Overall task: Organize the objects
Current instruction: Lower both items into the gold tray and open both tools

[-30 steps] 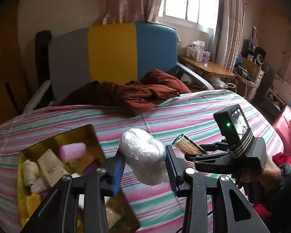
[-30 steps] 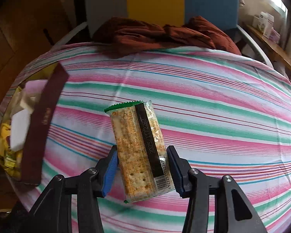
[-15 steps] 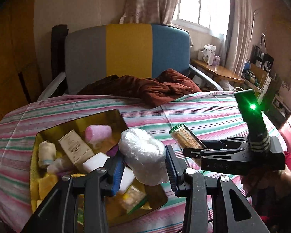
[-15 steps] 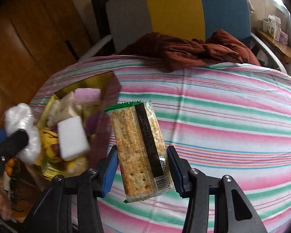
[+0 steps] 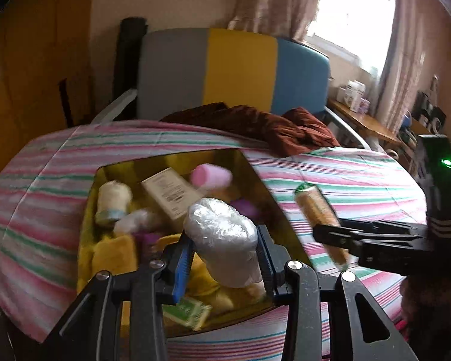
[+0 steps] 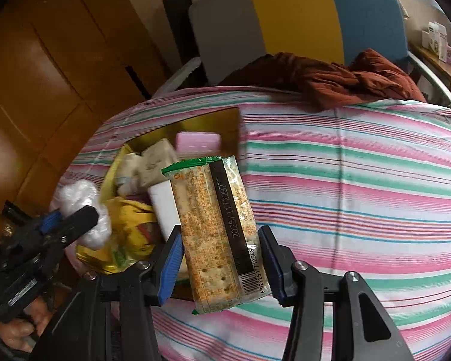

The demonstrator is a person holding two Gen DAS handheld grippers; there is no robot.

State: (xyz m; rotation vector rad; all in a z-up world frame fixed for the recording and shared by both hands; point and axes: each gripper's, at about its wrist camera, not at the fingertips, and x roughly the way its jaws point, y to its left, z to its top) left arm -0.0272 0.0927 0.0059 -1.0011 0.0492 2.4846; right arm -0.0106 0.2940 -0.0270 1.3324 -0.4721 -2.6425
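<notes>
Near the left edge of the bed (image 5: 360, 174), on its pink, green and white striped sheet, sits a rectangular box (image 5: 249, 168) with shiny gold inner walls, crammed with soft and boxy things: a cream roll (image 5: 112, 198) with a pale blue band, a flat beige carton (image 5: 168, 192) printed with small text, a smooth pink cylinder (image 5: 212, 176), and yellow plush material (image 5: 114, 255) along the near side. My left hand-held gripper (image 5: 224, 255) hovers over the near part of that box, its jaws narrowed onto a crinkly bundle of clear plastic film (image 5: 222, 237), rounded and lumpy, pressed between the ridged blue pad and the black one. To the right of it, my right hand-held gripper (image 6: 219, 266) hangs above the sheet just beside the box's right wall, clamped on a long flat cracker packet (image 6: 216, 228); its wrapper is glossy and transparent with a green sealed top edge, a black strip carrying a printed date, and a barcode at the bottom corner, and the pale, pitted crackers show through. The packet stands nearly upright between the blue pads, tilted slightly left at its top. At the head of the bed a rumpled rust-brown cloth (image 6: 345, 78) lies in soft folds against a padded headboard (image 6: 297, 18) of grey, yellow and blue panels.
</notes>
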